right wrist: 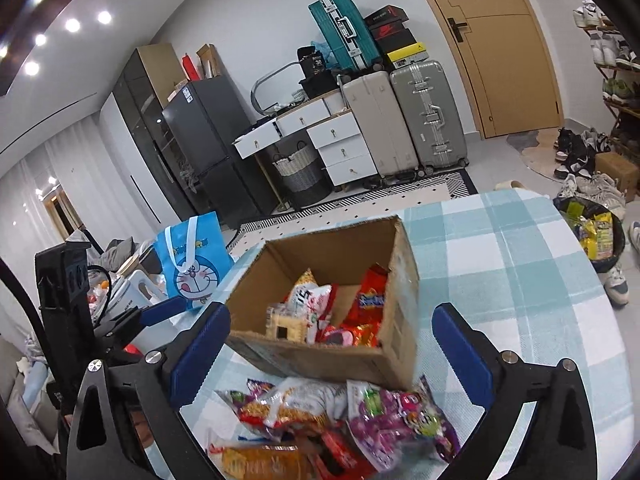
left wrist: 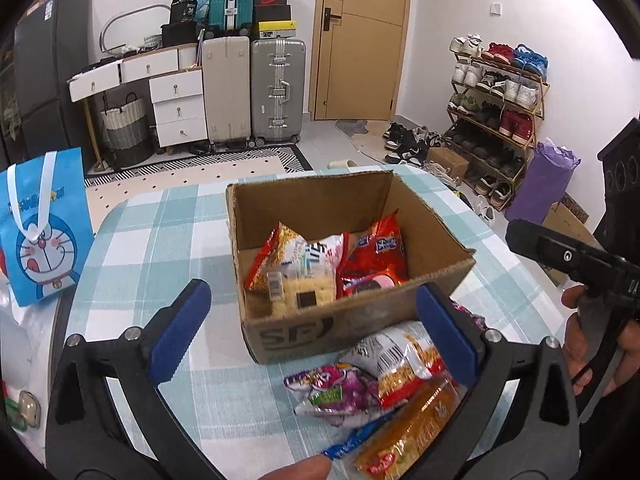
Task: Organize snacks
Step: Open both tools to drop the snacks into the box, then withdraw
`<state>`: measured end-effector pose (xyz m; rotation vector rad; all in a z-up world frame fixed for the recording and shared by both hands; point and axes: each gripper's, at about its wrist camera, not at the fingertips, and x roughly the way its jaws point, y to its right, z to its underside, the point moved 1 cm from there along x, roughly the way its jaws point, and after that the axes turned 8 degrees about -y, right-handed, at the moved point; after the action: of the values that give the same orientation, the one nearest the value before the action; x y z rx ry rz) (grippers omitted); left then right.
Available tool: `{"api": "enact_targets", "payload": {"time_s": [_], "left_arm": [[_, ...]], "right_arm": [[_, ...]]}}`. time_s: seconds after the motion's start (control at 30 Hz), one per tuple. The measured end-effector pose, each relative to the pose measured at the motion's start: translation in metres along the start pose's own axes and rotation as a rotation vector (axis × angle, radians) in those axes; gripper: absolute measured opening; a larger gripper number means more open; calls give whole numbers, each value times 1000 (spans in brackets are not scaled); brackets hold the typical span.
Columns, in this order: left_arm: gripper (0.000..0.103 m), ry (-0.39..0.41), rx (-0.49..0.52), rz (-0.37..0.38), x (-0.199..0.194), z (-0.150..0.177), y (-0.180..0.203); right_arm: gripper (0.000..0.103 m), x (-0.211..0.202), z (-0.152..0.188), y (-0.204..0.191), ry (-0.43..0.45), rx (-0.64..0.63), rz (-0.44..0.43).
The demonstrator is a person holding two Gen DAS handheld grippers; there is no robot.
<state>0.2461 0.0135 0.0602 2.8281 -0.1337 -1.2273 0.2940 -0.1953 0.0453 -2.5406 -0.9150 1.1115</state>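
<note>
The near face of the cardboard box is partly covered in the left wrist view by the left hand-held gripper's right finger, and its printed lettering is cut off. The loose snack pile is cut off at the bottom edge of both views; the right wrist view is blurred there, so individual labels cannot be read.

The box stands open on the checked tabletop, holding several snack packets: red and white bags and a pale cracker-like pack. More snacks lie on the tabletop touching or just beside the box's near face: a purple packet, a white-and-red noodle packet and an orange packet. A blue cartoon gift bag stands well to the left of the box.

The left hand-held gripper points down toward the box, its jaws spread wide, nothing pressed between the pads. The right hand-held gripper likewise stands wide and holds nothing, angled down over the pile. A fingertip shows at the bottom edge.
</note>
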Motion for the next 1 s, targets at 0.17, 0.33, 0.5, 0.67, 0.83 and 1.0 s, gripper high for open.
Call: {"api": "enact_targets", "payload": {"time_s": [0.17, 0.33, 0.5, 0.67, 0.83, 1.0], "left_arm": [[102, -22, -15, 10, -10, 16, 2], [102, -31, -37, 19, -19, 34, -1], [102, -40, -52, 20, -25, 52, -1], [102, -44, -56, 21, -30, 68, 3], [102, -52, -45, 27, -31, 78, 11], [102, -61, -37, 43, -30, 89, 18]], "right_arm": [[102, -11, 20, 7, -16, 16, -9], [102, -20, 46, 6, -16, -11, -9], [102, -23, 68, 5, -21, -13, -8], [102, -23, 83, 6, -29, -11, -2], [102, -25, 88, 7, -47, -21, 35], [102, -29, 90, 7, -59, -26, 31]]}}
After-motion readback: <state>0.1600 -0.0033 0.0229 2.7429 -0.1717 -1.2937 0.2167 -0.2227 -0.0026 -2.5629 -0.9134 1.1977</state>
